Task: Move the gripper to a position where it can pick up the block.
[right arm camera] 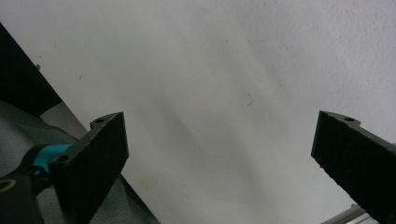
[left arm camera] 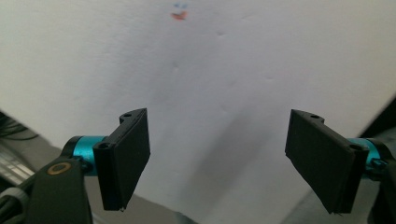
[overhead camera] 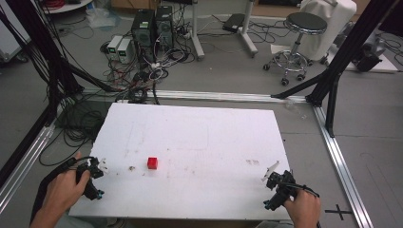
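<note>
Both hand-held grippers — L (overhead camera: 95, 178), R (overhead camera: 275, 186) — jaws apart, w/ nothing between.

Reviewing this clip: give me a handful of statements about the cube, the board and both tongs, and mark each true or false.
1. The small red cube sits on the white foam board, nearer the left tongs than the right tongs. True.
2. The left tongs are clamped on the cube. False: in the left gripper view the jaws stand wide apart with nothing between them.
3. The right tongs are open. True: their jaws stand far apart over bare board.
4. A second cube lies at the board's far right corner. False: only one cube is on the board.
5. A round black stool stands on the floor beyond the board. True.
</note>
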